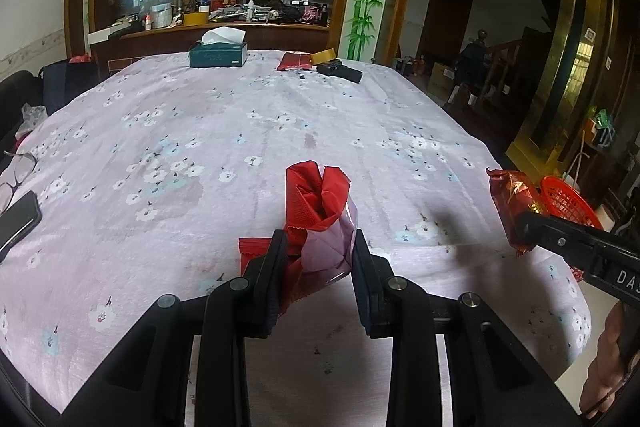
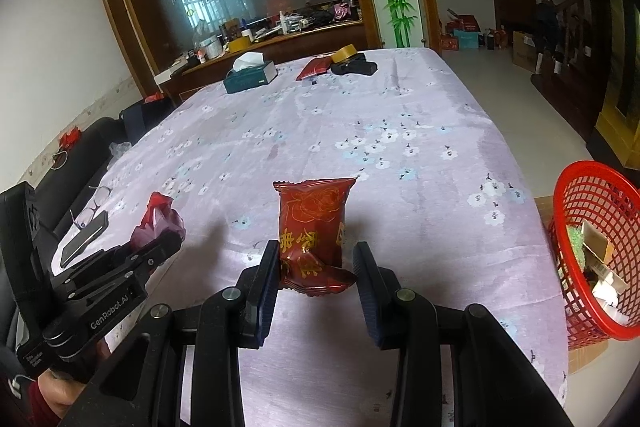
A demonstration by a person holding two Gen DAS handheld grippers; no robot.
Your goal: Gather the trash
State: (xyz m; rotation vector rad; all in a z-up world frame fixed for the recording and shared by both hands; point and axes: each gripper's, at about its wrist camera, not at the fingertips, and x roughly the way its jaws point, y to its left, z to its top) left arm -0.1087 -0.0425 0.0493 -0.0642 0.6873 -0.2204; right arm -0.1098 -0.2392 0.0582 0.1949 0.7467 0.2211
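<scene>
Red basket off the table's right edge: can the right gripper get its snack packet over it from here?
Probably yes. The right gripper holds the snack packet above the table, and the red basket sits open-topped just past the edge with nothing between them.

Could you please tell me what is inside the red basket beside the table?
The red basket holds some trash: a tan cardboard piece, something green and white scraps. Its mesh wall and the top pieces hide whatever lies deeper.
</scene>
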